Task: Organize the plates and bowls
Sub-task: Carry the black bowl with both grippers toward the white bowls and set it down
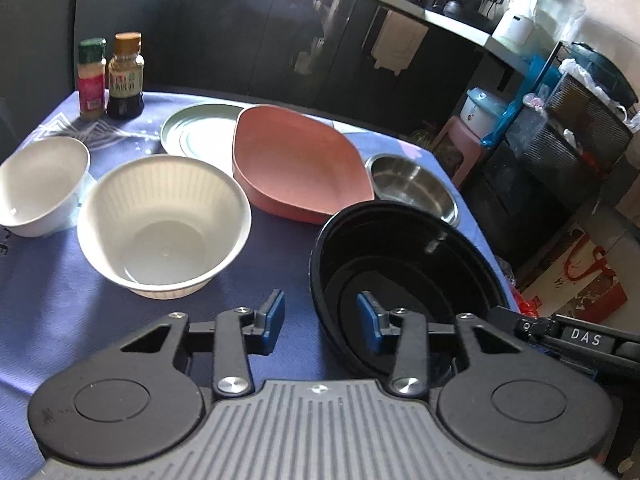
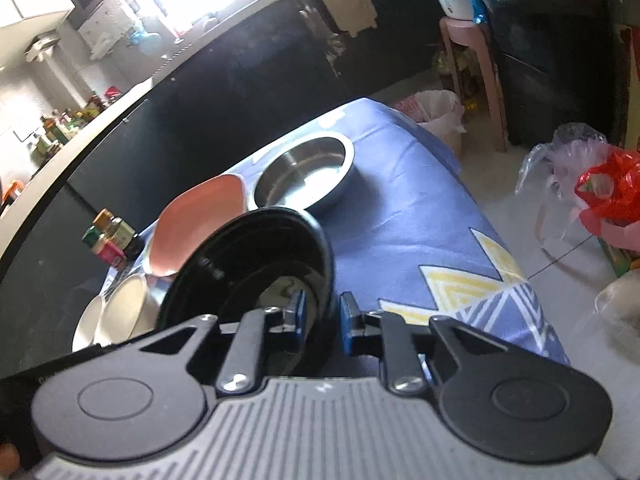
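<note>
while the left gripper (image 1: 320,316) straddles the near left rim of the round glossy black plastic bowl (image 1: 404,264), one blue pad sits inside the bowl and the other outside over the cloth, with a gap showing on both sides of the wall, so its jaws stand apart and are not pressing. the right gripper (image 2: 323,316) has the same bowl's right rim between its blue pads, which sit close on either side of the wall and look clamped on it. the black bowl stands at the near right of the desk (image 1: 60,300), which is covered by a purple-blue patterned cloth. left of it is a ribbed cream round plastic bowl (image 1: 164,224), and further left a plain white bowl (image 1: 40,186). behind them lie a salmon-pink leaf-shaped dish (image 1: 296,164), a pale green round plate (image 1: 198,130) and a small stainless steel bowl (image 1: 412,186). two seasoning bottles (image 1: 112,76) stand at the far left corner.
</note>
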`<state>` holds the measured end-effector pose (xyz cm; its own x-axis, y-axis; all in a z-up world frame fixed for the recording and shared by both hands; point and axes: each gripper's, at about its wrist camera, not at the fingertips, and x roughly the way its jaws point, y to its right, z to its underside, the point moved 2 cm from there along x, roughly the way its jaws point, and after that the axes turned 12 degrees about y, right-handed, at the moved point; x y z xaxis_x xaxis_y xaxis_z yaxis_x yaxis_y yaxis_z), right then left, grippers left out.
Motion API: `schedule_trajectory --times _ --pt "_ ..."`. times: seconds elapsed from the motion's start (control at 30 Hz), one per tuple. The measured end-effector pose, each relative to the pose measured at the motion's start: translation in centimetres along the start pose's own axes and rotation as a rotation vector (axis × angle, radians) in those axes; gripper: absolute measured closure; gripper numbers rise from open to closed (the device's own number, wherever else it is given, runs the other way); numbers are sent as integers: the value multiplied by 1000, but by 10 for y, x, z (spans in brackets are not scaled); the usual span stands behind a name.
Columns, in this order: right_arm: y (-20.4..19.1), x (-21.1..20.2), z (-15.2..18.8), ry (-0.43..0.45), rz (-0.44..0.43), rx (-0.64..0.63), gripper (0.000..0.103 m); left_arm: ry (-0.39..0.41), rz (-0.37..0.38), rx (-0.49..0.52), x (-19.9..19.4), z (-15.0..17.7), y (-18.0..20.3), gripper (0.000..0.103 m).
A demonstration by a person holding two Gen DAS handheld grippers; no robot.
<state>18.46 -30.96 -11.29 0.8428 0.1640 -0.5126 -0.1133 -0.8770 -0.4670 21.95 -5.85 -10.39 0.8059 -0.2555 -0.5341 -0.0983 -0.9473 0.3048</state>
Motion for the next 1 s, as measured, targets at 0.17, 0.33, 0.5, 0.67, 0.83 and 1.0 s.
schedule_trajectory --times 0.17,0.33,0.5,0.67,0.83,1.0 --pt "3 10 -3 -8 4 -15 85 -4 -20 12 14 0 -2 69" --pt "-2 15 0 -21 -7 -37 93 -5 19 36 16 2 0 93" --pt "-13 -9 4 11 -22 -70 93 44 31 73 -10 1 3 93" --pt "-32 -37 10 28 -68 -95 93 69 43 67 -45 3 -8 93" --pt "-55 -57 27 15 -98 -139 92 77 23 39 -80 12 -28 93" --pt "-71 -68 50 -23 -126 -151 91 94 -4 12 -114 23 -51 93"
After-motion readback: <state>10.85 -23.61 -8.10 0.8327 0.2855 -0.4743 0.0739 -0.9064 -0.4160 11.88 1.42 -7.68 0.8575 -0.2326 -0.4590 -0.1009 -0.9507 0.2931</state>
